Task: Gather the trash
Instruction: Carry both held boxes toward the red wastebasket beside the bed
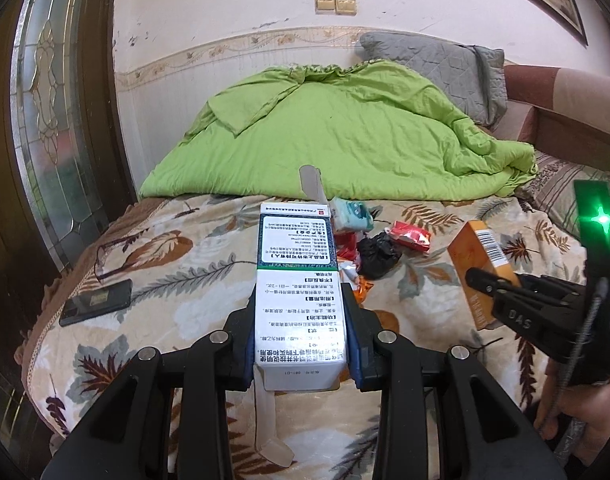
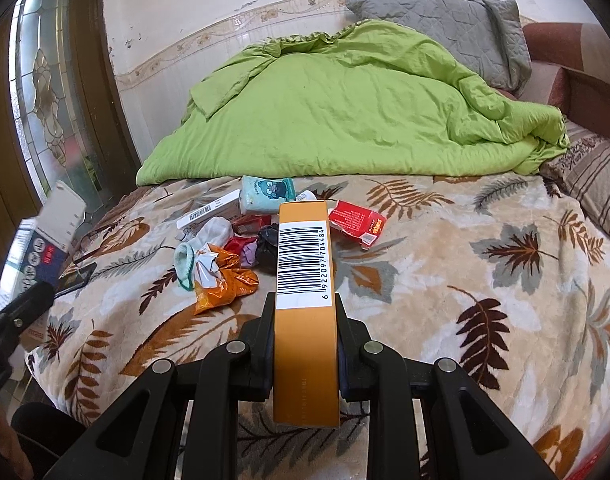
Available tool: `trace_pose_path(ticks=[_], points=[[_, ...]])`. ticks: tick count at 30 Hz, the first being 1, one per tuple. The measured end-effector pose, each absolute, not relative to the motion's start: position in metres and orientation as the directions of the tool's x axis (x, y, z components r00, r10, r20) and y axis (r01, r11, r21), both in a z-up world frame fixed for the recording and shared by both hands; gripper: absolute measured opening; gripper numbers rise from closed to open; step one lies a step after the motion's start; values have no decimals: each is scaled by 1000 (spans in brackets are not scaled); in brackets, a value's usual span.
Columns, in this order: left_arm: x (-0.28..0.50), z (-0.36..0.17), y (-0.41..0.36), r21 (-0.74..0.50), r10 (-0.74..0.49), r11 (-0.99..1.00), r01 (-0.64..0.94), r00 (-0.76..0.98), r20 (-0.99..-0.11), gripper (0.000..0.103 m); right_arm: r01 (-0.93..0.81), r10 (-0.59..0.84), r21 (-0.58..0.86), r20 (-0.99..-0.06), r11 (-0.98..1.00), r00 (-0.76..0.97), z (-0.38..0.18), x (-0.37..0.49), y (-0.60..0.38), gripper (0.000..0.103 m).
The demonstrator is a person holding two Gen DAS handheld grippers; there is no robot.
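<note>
My left gripper (image 1: 301, 300) is shut on a white and dark-green medicine box (image 1: 297, 280), held above the bed with its open flap pointing away. The same box (image 2: 37, 252) shows at the left edge of the right wrist view. My right gripper (image 2: 305, 312) is shut on a long orange box (image 2: 305, 320) with a barcode label; that box (image 1: 481, 256) appears at the right of the left wrist view. On the leaf-patterned blanket (image 2: 465, 240) lies a heap of trash: an orange wrapper (image 2: 225, 280), a black bag (image 2: 269, 248), a red packet (image 2: 357, 224), a tissue pack (image 2: 267, 194).
A green quilt (image 2: 345, 112) is piled at the bed's far end, a grey pillow (image 2: 445, 24) behind it. A dark phone (image 1: 95, 302) and a cable lie near the bed's left edge. A white sock (image 2: 209, 240) and a white carton (image 2: 209, 210) lie in the heap. A glazed door (image 1: 49, 100) stands left.
</note>
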State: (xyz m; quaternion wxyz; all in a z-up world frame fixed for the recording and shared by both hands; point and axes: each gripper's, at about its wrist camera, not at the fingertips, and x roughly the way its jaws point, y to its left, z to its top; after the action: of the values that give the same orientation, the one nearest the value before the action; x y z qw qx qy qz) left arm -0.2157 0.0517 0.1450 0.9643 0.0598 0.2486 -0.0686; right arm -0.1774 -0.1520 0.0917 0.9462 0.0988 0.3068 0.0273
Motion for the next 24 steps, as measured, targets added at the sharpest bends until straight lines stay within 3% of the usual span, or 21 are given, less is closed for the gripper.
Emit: trace_pose_path(ticks=[24], points=[[-243, 177, 49, 69, -133, 980, 187, 873, -469, 33, 7, 111, 200, -573, 980, 812, 94, -187, -152, 25]])
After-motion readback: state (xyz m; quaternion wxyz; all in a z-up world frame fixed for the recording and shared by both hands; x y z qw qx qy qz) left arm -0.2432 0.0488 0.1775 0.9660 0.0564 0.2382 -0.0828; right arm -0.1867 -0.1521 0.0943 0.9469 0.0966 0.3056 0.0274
